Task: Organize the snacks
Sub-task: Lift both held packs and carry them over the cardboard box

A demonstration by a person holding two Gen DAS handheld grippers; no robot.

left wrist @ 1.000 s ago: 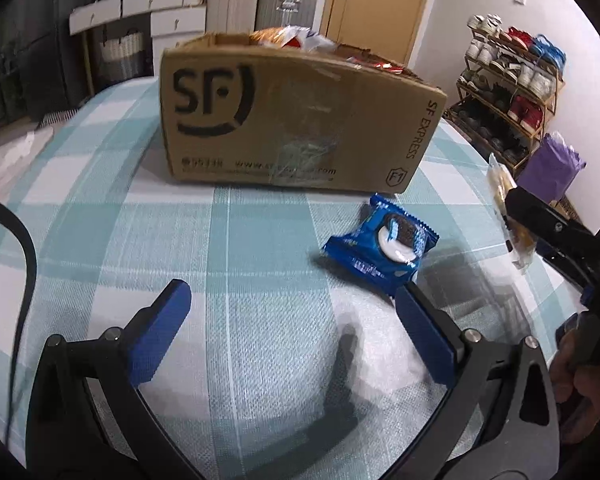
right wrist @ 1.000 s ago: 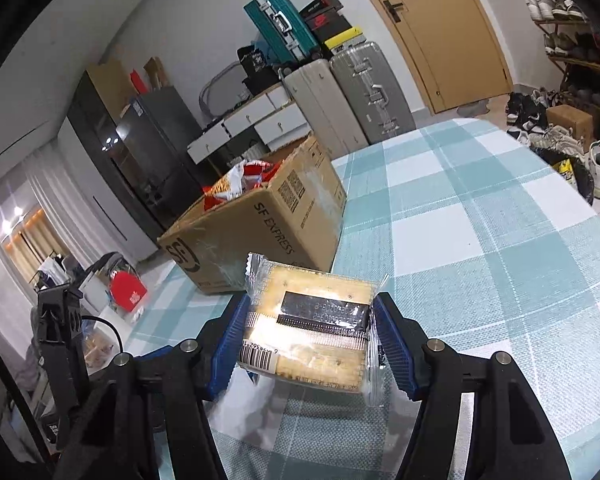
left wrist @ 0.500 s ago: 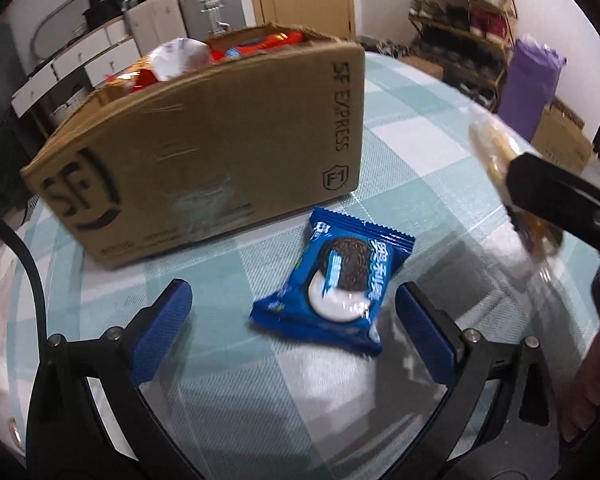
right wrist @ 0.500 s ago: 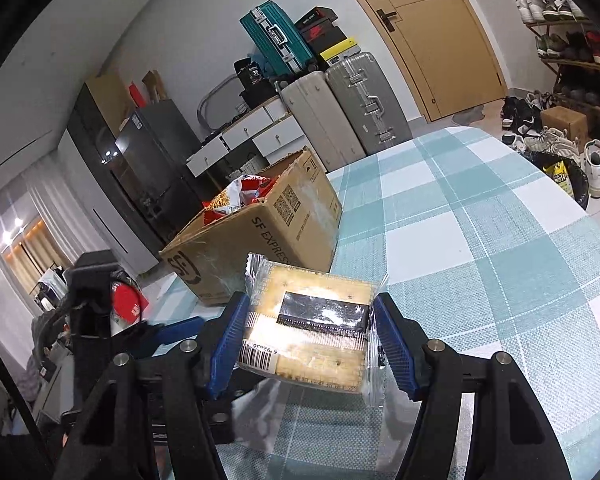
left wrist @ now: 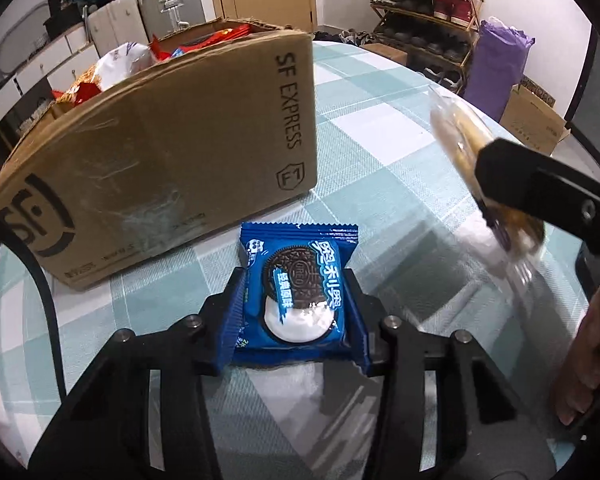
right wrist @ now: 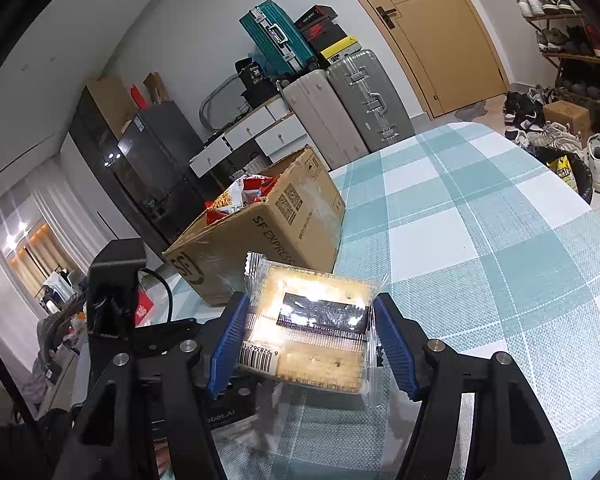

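Note:
My left gripper (left wrist: 296,320) is shut on a blue Oreo packet (left wrist: 296,292), which lies on the checked tablecloth just in front of the cardboard SF Express box (left wrist: 160,152). The box holds several snack bags (left wrist: 120,64). My right gripper (right wrist: 308,340) is shut on a clear-wrapped cracker pack (right wrist: 312,328) and holds it above the table, to the right of the box (right wrist: 260,232). That cracker pack (left wrist: 472,152) and the right gripper's black arm show at the right of the left wrist view.
The round table (right wrist: 480,240) has a teal and white checked cloth. Suitcases (right wrist: 340,96) and white drawers stand by the far wall. A shoe rack (left wrist: 424,8), a purple bag (left wrist: 496,68) and a small carton (left wrist: 536,120) stand beyond the table's right edge.
My left gripper moved forward to the Oreo packet and shut on it. My right gripper kept hold of the cracker pack and drifted slightly towards the box.

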